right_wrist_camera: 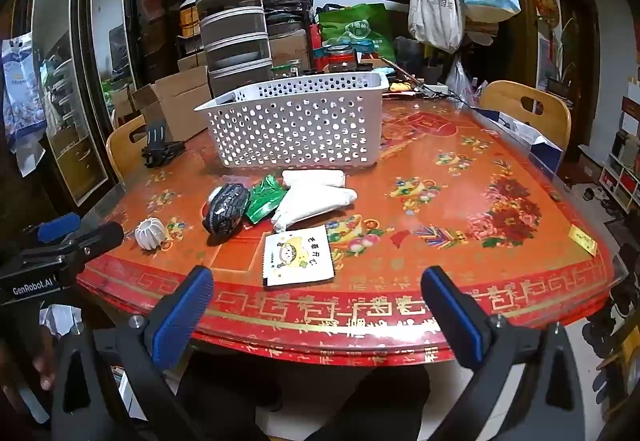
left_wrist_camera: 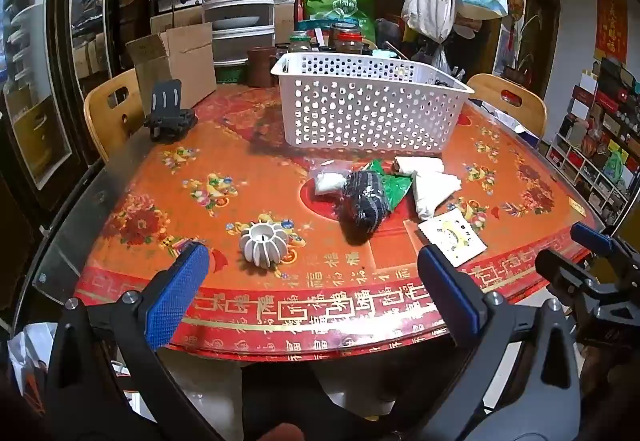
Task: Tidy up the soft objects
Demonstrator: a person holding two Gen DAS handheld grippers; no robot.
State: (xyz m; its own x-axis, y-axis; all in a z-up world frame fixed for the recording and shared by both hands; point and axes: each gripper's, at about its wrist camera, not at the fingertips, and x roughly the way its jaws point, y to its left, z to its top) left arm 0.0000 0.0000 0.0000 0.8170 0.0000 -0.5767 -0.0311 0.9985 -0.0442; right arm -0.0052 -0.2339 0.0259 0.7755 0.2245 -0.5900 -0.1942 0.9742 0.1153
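Note:
A white perforated basket (left_wrist_camera: 368, 109) (right_wrist_camera: 296, 125) stands at the back of the red table. In front of it lies a pile of soft things: a dark knitted bundle (left_wrist_camera: 364, 201) (right_wrist_camera: 226, 207), a green packet (left_wrist_camera: 394, 183) (right_wrist_camera: 266, 199), white cloth rolls (left_wrist_camera: 430, 183) (right_wrist_camera: 316, 197), a clear bag of white stuff (left_wrist_camera: 330, 181) and a flat white cartoon pouch (left_wrist_camera: 454, 237) (right_wrist_camera: 298, 255). My left gripper (left_wrist_camera: 312, 281) is open and empty at the near table edge. My right gripper (right_wrist_camera: 320, 305) is open and empty, just short of the pouch.
A white ribbed round ornament (left_wrist_camera: 264, 243) (right_wrist_camera: 150, 233) sits near the left front. A black phone stand (left_wrist_camera: 168, 113) (right_wrist_camera: 160, 147) is at the back left, beside a cardboard box (left_wrist_camera: 176, 59). Wooden chairs (left_wrist_camera: 106, 113) (right_wrist_camera: 528, 109) flank the table. Jars and clutter stand behind the basket.

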